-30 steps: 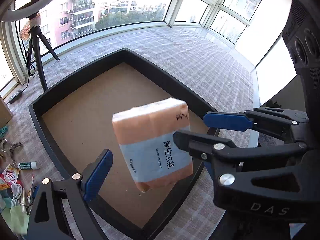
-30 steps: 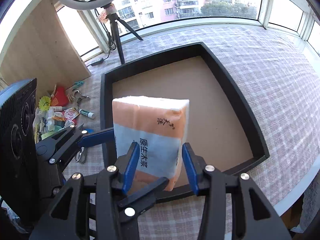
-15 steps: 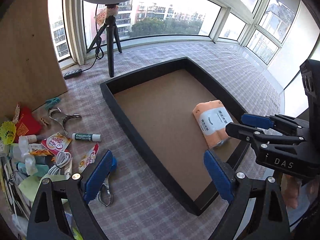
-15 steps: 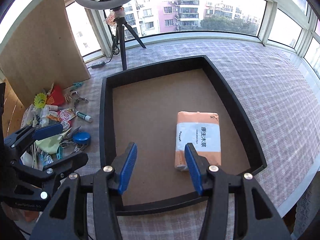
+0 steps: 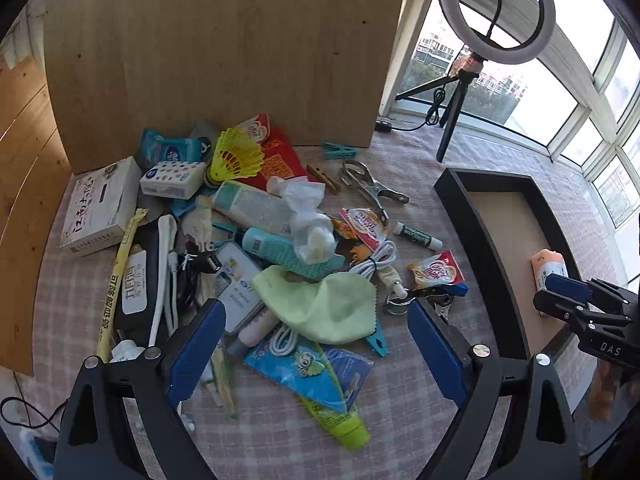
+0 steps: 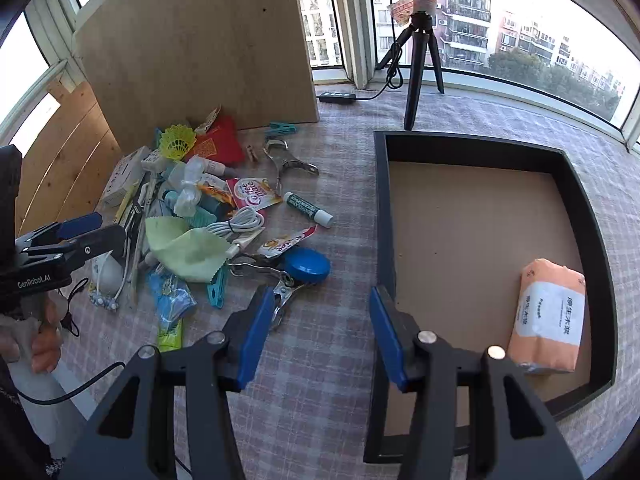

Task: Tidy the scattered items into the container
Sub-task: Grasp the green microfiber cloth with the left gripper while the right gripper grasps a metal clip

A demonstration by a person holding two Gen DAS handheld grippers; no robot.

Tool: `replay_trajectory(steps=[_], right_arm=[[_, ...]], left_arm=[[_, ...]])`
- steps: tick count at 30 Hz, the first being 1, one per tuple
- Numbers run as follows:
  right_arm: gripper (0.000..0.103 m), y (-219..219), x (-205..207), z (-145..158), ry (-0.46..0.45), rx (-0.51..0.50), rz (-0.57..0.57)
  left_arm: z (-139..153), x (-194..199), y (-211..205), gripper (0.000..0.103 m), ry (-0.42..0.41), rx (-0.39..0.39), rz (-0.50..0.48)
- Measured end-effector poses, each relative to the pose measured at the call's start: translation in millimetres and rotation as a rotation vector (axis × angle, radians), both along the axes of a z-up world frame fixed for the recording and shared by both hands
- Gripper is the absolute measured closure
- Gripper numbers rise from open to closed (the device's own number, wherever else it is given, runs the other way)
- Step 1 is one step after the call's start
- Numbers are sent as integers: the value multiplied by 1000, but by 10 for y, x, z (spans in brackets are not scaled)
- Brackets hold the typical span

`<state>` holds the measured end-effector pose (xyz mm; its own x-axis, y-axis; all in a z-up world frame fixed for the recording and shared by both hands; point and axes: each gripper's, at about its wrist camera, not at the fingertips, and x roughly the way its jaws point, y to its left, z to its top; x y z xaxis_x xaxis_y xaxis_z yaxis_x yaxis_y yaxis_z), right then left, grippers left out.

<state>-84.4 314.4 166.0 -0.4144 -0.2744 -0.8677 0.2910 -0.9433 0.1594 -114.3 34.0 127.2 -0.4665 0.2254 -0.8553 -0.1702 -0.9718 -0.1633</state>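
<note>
Where it lies, tissue pack (image 6: 550, 316) lengthwise near-far.

Black-walled tray (image 6: 382, 200) with a tan floor. Orange-and-white tissue pack (image 6: 550, 316) inside it. Left of tray: pale green cloth (image 5: 320, 304), yellow shuttlecock (image 5: 236, 156), round blue lid (image 6: 306, 265), red packet (image 5: 280, 160). Tablecloth (image 6: 320, 360) is pink-grey plaid.
</note>
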Motion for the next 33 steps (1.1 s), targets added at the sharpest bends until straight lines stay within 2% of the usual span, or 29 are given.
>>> replay_trajectory(steps=[3,6,13,16,22,25,29,33], right_arm=[[54,-225,-8,-66,-11,4,58],[55,-381,-16,-174,-30,22,99],[56,-254,-132,-485,-114,51,32],[66,-202,-166,-626,-174,27,-2],[71,-320,-213,-814,-234,12,6],[74,-379,-253,-894,-260,21,12],[77,-395,-300,-1014,-305,24,4],[78,-438,-320,-1048,-318,26,10]], left_arm=[[-101,-18,-299,12,-26,4,66],[-199,-16,-396,13,-48,-6,80],[-431,-48,-170,22,-99,5,23],[-537,-88,-9,30,-120,-12,-13],[-606,-172,92,35,-129,-47,-42],[-587,-211,146,35,-117,-85,-91],[-612,-234,392,32,-99,-173,-224],[-745,-323,555,33,-121,-226,-273]])
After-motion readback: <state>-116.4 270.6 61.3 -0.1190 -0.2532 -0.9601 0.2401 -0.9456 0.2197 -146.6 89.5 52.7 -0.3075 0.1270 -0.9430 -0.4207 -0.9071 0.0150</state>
